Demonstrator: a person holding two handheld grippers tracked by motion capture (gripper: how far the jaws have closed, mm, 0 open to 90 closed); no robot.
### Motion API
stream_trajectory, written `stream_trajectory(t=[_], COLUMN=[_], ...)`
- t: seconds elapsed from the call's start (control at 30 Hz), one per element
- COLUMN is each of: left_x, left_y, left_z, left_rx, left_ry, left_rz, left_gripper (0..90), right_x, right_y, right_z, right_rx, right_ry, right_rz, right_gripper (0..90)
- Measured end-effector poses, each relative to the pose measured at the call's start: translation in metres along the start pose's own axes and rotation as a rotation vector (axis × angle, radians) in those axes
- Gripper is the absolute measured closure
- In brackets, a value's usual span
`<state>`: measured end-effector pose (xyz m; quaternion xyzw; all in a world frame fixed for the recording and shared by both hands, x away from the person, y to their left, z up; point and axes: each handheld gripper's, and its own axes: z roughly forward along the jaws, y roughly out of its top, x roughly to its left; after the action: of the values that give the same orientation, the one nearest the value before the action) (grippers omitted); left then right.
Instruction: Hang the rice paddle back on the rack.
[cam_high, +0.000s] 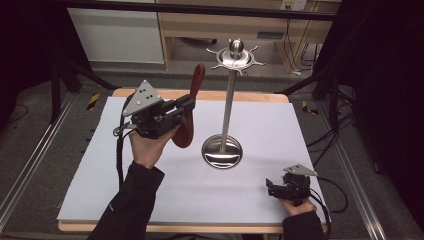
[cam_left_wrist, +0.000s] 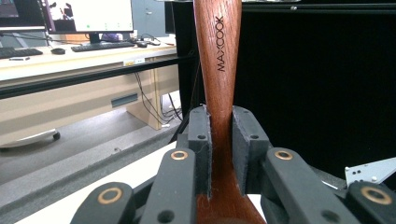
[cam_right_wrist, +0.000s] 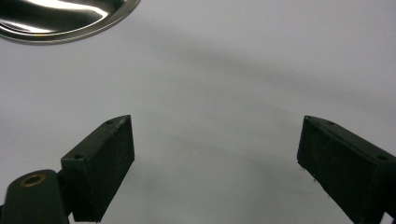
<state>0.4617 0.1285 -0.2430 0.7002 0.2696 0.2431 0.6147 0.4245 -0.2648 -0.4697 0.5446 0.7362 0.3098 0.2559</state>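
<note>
Above the white table, the left tool clamps a wooden spoon; the right tool rests open.

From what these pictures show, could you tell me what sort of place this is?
Probably a lab or office workroom rigged for recording: a white-covered table inside a black frame, with a desk bearing a monitor and keyboard behind.

Wooden spoon handle top cut off by frame edge; bowl partly hidden behind left gripper
</note>
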Motion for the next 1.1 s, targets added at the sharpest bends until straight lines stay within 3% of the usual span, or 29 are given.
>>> stream_trajectory(t=[1.1], left_x=[-0.003], left_y=[0.006], left_z=[0.03], left_rx=[0.024], left_ry=[0.003], left_rz=[0.004], left_gripper=[78.1], right_x=[-0.001], right_y=[0.0], right_z=[0.0], right_rx=[-0.003], right_ry=[0.007], right_rz=[0.004], right_gripper=[11.6])
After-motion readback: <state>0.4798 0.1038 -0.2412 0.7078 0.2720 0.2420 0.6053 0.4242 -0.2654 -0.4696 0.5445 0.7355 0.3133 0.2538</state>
